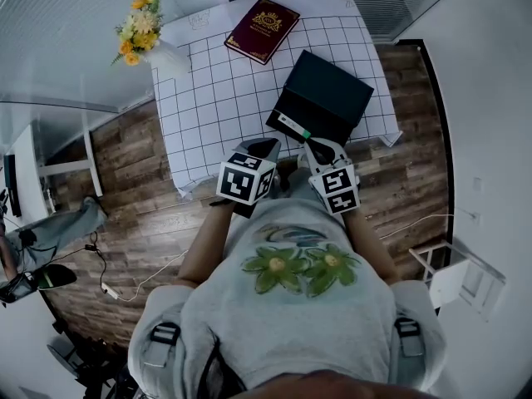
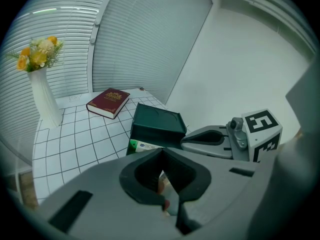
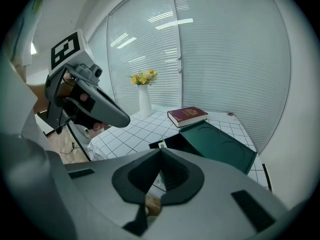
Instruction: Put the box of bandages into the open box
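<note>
Wooden flooring surrounds a table (image 1: 208,106) covered by gridded cloth in the head view. A vase (image 1: 166,56) is set at the far left and a book (image 1: 263,29) at the far side. The open box (image 1: 328,90) lies near right, and the bandages (image 1: 293,126) are seen at its near edge. The left gripper (image 1: 264,148) and right gripper (image 1: 320,150) are held just nearer. In the left gripper view, the jaws are pressed together on nothing, with the bandages just beyond. In the right gripper view, the jaws are likewise closed and empty.
</note>
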Demonstrator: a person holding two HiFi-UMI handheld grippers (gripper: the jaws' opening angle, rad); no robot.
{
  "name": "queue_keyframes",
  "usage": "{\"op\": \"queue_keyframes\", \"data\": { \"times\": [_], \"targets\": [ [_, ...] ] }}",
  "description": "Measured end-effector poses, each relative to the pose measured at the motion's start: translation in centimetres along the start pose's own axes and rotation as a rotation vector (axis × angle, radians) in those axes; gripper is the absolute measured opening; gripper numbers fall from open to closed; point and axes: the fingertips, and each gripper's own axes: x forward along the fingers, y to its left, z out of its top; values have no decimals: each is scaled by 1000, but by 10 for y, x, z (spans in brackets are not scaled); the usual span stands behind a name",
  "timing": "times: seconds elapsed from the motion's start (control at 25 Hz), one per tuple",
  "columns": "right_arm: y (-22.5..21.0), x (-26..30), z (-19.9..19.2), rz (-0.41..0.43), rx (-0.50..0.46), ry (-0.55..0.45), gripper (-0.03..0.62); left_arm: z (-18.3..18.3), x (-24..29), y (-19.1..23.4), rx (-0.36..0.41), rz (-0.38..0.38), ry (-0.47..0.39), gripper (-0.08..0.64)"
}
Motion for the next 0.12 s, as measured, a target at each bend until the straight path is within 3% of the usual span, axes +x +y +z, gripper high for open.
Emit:
{"op": "queue_keyframes", "data": {
  "times": [0.12],
  "targets": [
    [0,2,0,1,1,5,8,0,1,2,-3,2,0,6]
  ]
}}
